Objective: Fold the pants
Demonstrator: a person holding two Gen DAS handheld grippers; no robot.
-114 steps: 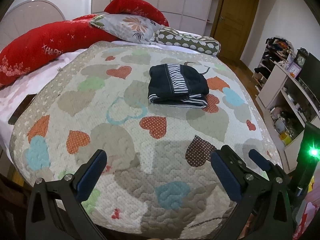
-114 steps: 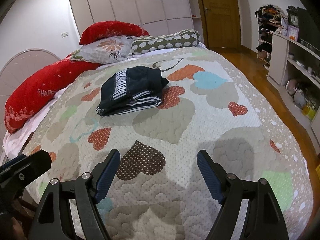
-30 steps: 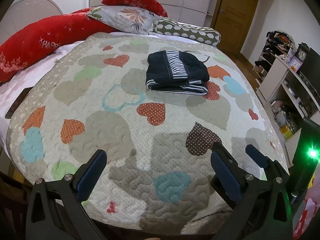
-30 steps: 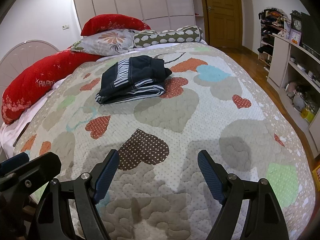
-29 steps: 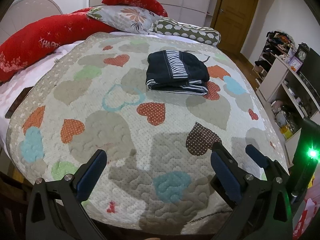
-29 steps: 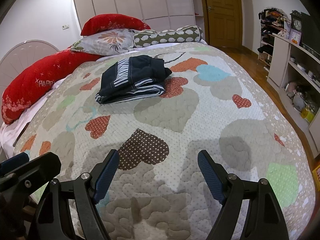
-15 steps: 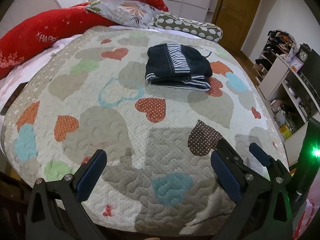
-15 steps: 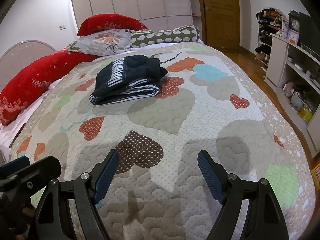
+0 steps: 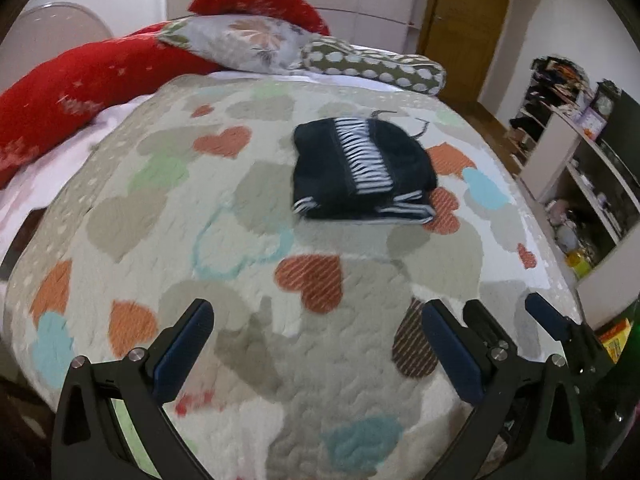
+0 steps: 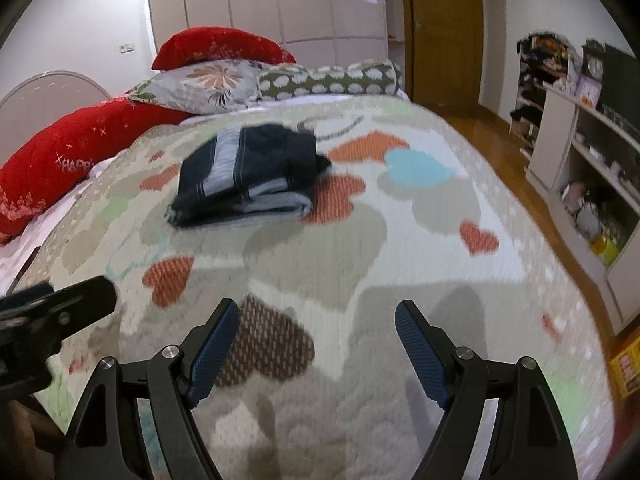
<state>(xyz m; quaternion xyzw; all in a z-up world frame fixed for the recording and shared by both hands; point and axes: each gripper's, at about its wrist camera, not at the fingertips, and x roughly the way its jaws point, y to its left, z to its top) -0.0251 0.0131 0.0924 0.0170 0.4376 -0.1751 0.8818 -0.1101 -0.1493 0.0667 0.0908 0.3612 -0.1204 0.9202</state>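
The dark pants with a black-and-white striped band (image 9: 360,172) lie folded in a compact stack on the heart-patterned quilt (image 9: 248,248), past the bed's middle; they also show in the right wrist view (image 10: 248,176). My left gripper (image 9: 316,344) is open and empty over the near edge of the bed, well short of the pants. My right gripper (image 10: 318,344) is open and empty, also near the foot of the bed. The left gripper's finger shows at the left of the right wrist view (image 10: 60,312).
Red bolster pillows (image 9: 88,80), a floral pillow (image 9: 240,44) and a dotted bolster (image 9: 376,68) lie at the bed's head. White shelves with clutter (image 10: 592,184) stand to the right across a wooden floor (image 10: 500,148). A wooden door (image 10: 444,32) is at the back.
Both grippers have moved forward and slightly up toward the bed; the views are blurred by motion. The folded pants have not moved. Both grippers stay open.
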